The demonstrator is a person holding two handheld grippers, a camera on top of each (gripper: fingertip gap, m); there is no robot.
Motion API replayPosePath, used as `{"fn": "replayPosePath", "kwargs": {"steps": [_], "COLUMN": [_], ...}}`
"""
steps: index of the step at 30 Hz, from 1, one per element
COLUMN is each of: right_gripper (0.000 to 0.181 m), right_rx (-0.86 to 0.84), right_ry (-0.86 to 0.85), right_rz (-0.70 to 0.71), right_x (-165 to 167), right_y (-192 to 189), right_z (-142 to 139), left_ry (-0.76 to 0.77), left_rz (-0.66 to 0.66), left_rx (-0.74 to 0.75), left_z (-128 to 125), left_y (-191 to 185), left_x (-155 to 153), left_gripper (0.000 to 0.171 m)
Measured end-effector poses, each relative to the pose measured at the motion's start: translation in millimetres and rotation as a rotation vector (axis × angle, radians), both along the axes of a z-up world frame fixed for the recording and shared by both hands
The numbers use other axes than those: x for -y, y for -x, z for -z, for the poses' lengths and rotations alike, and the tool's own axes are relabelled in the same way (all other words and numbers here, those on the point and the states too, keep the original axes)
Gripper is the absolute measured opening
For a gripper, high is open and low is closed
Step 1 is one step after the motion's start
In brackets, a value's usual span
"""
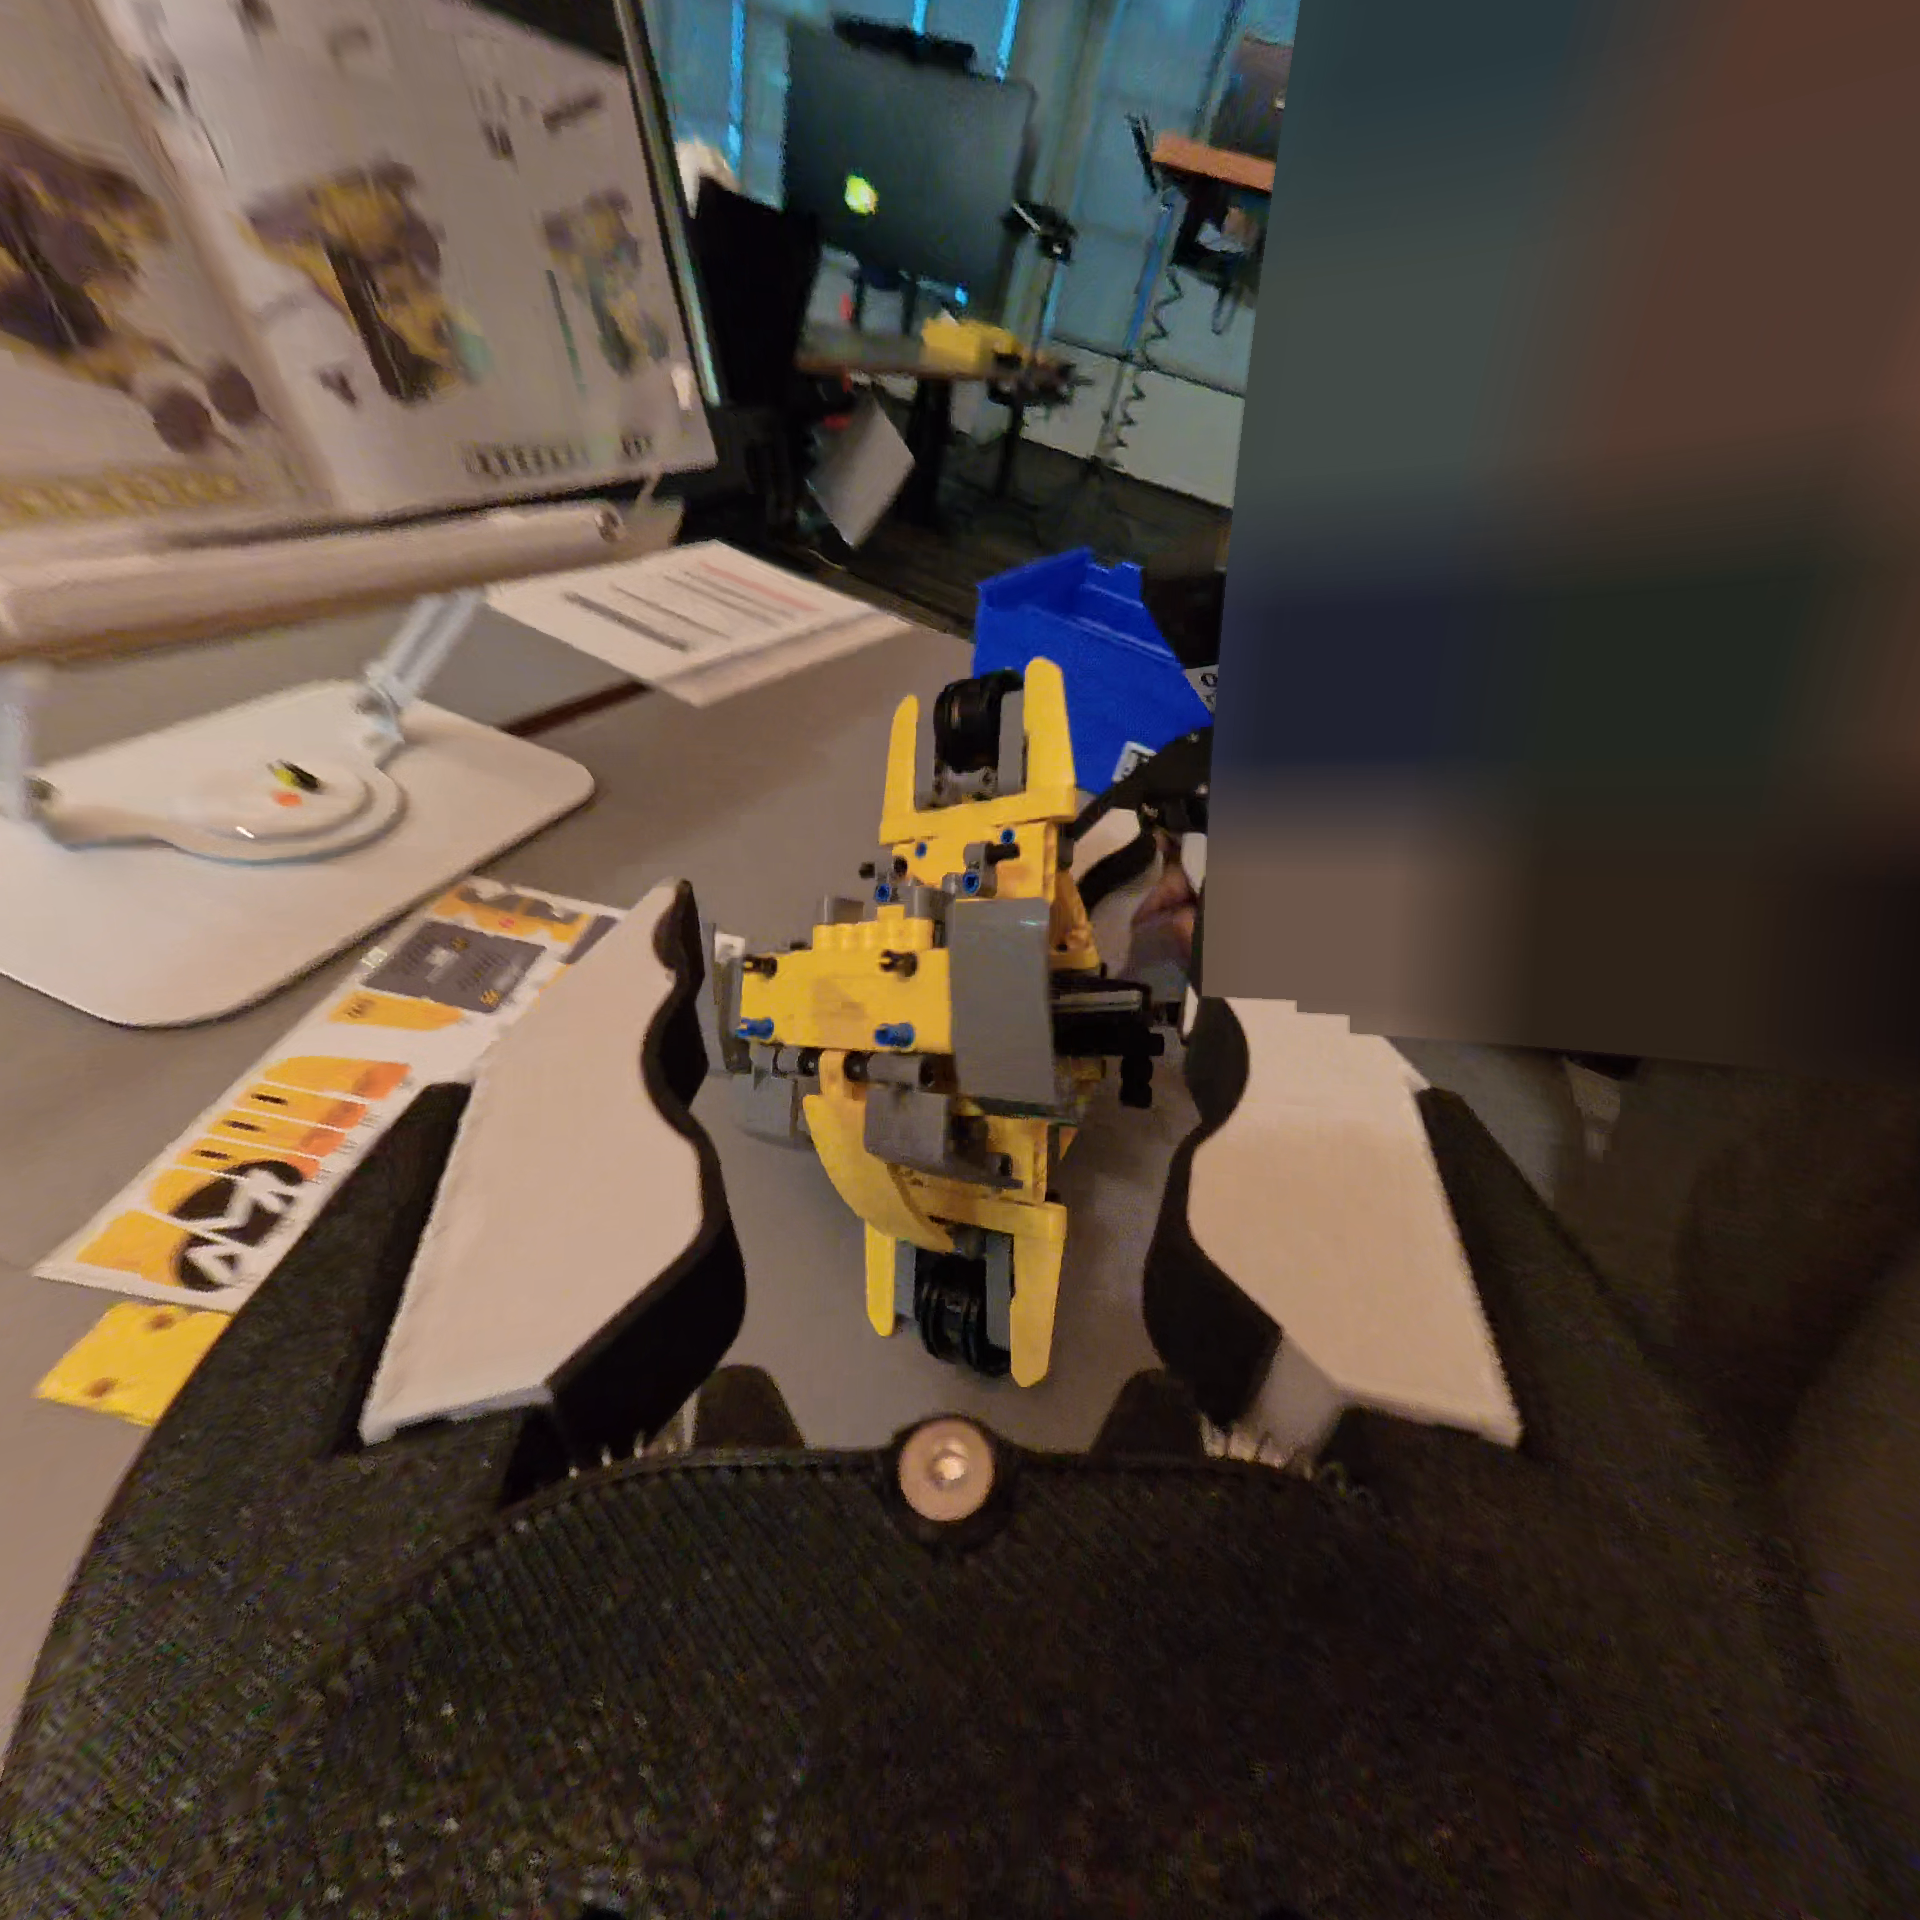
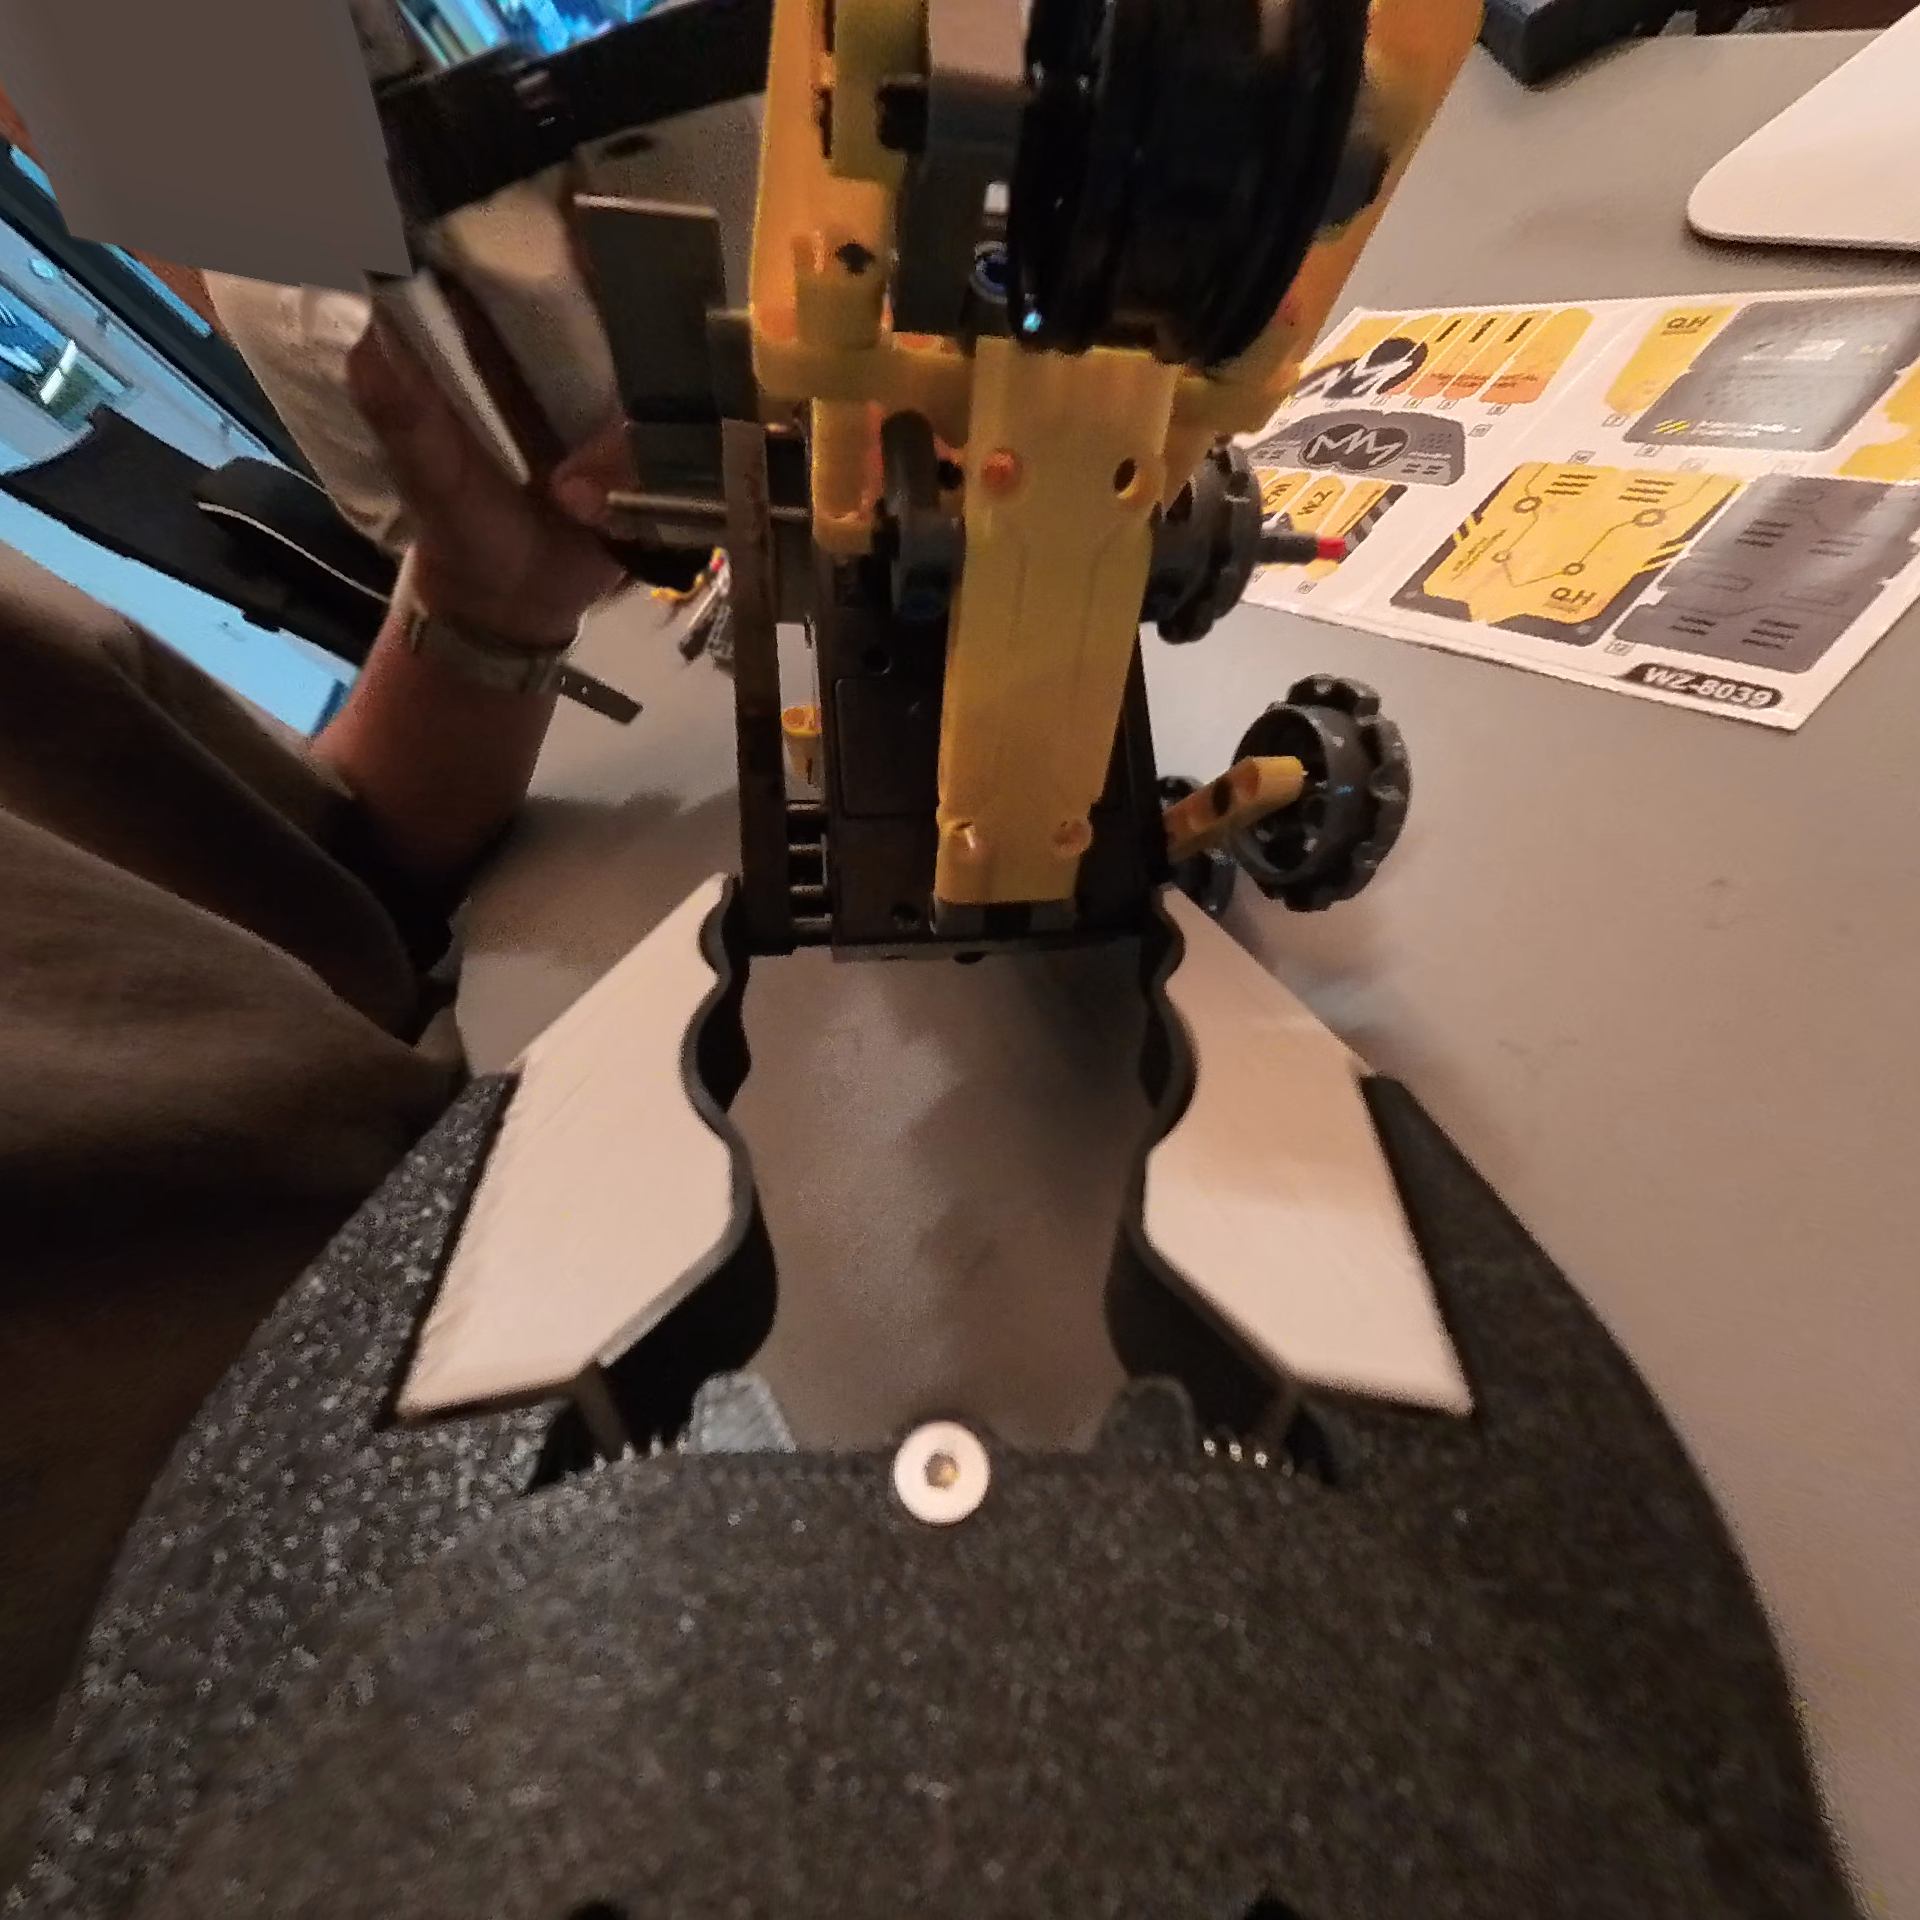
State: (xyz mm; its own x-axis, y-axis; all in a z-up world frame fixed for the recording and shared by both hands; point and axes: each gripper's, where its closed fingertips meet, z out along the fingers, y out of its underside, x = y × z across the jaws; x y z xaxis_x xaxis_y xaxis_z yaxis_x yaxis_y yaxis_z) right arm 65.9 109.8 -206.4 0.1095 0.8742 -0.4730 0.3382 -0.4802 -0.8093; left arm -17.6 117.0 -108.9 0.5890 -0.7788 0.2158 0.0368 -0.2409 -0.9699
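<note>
A yellow, grey and black brick-built model (image 1: pixel 842 997) with a small black wheel at each end is held above the grey table (image 1: pixel 727 769). My left gripper (image 1: pixel 945 987) straddles its wide middle, both fingertips against its sides, shut on it. In the right wrist view the model (image 2: pixel 1039 644) stands tall, and my right gripper (image 2: pixel 945 925) is shut on its dark lower frame. The left gripper (image 2: pixel 488 343) and the hand holding it show at the upper left, gripping the model's grey side.
A screen (image 1: pixel 312 260) showing building steps stands on a white stand (image 1: pixel 260 883). A sticker sheet (image 2: pixel 1621 488) lies on the table to the right, also in the left wrist view (image 1: pixel 260 1174). A loose black wheel (image 2: pixel 1320 790) with a yellow beam (image 2: pixel 1236 800), a blue bin (image 1: pixel 1091 655) and a paper sheet (image 1: pixel 707 613) lie nearby.
</note>
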Motion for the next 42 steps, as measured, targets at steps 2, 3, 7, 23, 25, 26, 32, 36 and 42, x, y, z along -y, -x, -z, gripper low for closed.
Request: {"fn": "replayPosePath", "kwargs": {"steps": [2, 3, 7, 23, 25, 26, 32, 36, 42], "right_gripper": [0.076, 0.076, 0.075, 0.075, 0.075, 0.075, 0.075, 0.075, 0.075], "right_rx": [-0.017, -0.027, -0.060, -0.084, -0.090, -0.092, -0.088, -0.061, -0.045], "right_ry": [0.034, 0.055, 0.125, 0.157, 0.161, 0.164, 0.154, 0.122, 0.117], "right_rz": [0.021, 0.031, 0.055, 0.090, 0.087, 0.087, 0.073, 0.038, -0.061], "right_x": [-2, -3, -7, -5, -4, -4, -3, 0, 13], "right_y": [0, 0, 0, 0, 0, 0, 0, -1, -4], "right_z": [-1, -2, -3, -3, -4, -4, -3, -3, -7], "left_ry": [-0.117, -0.171, -0.225, 0.181, 0.143, 0.131, 0.202, 0.057, 0.087], "left_rz": [-0.063, -0.083, -0.068, -0.285, -0.352, -0.390, -0.419, -0.265, 0.176], "left_rx": [-0.068, -0.086, 0.012, 0.460, 0.476, 0.484, 0.388, 0.198, -0.429], "left_z": [-9, -13, -17, 38, 34, 33, 43, 2, -7], "left_y": [-6, -14, -57, -29, -10, 2, 26, 30, 6], "left_x": [14, 25, 68, 37, 35, 34, 15, 9, 0], "left_gripper": [0.088, 0.086, 0.079, 0.076, 0.080, 0.084, 0.123, 0.120, 0.114]}}
